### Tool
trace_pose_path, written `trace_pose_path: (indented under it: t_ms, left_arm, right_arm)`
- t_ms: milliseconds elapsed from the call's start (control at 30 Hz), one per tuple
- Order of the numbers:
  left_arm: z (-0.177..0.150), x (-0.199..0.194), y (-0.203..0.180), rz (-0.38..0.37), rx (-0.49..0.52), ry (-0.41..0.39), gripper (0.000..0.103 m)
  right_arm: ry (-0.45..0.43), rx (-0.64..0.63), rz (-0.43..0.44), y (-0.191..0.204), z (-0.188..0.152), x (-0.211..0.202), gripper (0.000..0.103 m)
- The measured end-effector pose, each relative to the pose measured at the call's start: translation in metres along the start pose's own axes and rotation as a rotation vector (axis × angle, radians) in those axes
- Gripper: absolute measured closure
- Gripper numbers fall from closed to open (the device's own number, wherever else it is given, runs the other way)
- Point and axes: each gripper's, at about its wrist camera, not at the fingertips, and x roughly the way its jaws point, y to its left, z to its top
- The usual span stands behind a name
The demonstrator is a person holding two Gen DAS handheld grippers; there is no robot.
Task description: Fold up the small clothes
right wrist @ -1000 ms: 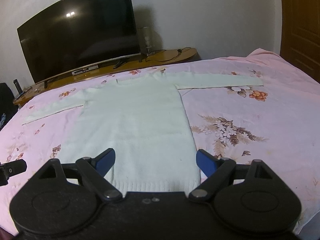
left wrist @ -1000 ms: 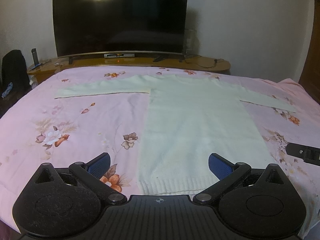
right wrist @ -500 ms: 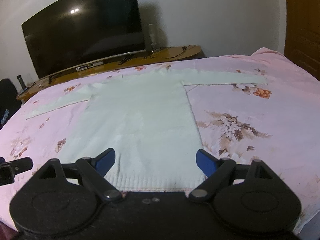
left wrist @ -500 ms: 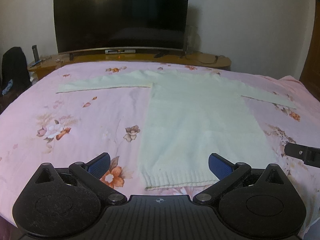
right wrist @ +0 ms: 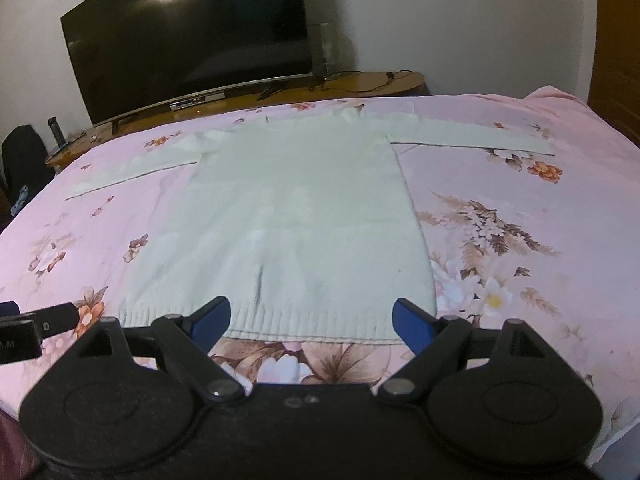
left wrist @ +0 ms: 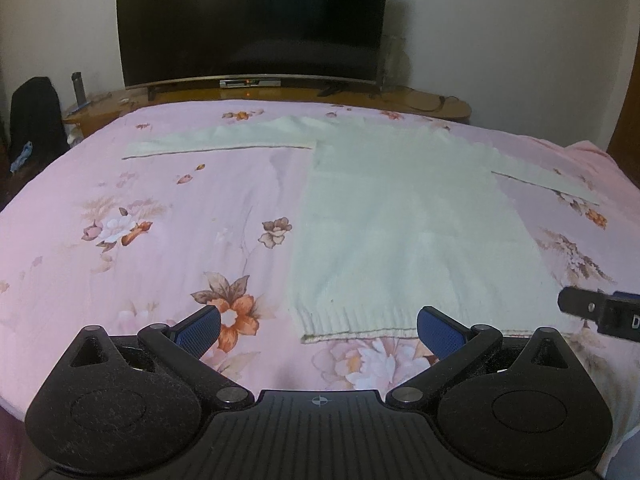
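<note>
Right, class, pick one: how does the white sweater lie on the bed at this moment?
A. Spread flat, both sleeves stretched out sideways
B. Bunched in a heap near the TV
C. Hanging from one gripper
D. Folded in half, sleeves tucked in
A: the sweater lies flat on the pink floral bedspread, a sleeve out to each side, and both the left gripper and right gripper are open and empty.

text: none legible | gripper (left wrist: 618, 317) markings: cut off, unreadable

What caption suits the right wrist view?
Open right tool above the hem of a white sweater spread flat on a pink floral bed.
</note>
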Motion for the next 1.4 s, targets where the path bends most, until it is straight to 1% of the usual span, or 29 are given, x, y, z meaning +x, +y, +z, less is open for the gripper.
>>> trace_pose_path:
  t_ms: [300,467,1033,1400]
  left_arm:
    - [0.001,-0.003,-0.005,-0.008,-0.003,-0.019,0.0]
    - [0.003,-0.003,-0.011,-0.017,0.001,-0.025,0.0]
    - [0.009,-0.005,-0.025,-0.03,0.034,-0.041,0.0]
    - [0.008,-0.006,-0.025,-0.014,0.028,-0.05,0.0]
  right_arm:
    - [-0.05,-0.003,-0.01,-0.002,0.008,-0.004,0.015]
    - [-0.04,0.002,-0.01,-0.005,0.009,-0.003,0.015]
    - [-0.071,0.007,-0.05,-0.014,0.01,-0.01,0.015]
    - [-0.076,-0.003,-0.067,-0.014,0.01,-0.011,0.015]
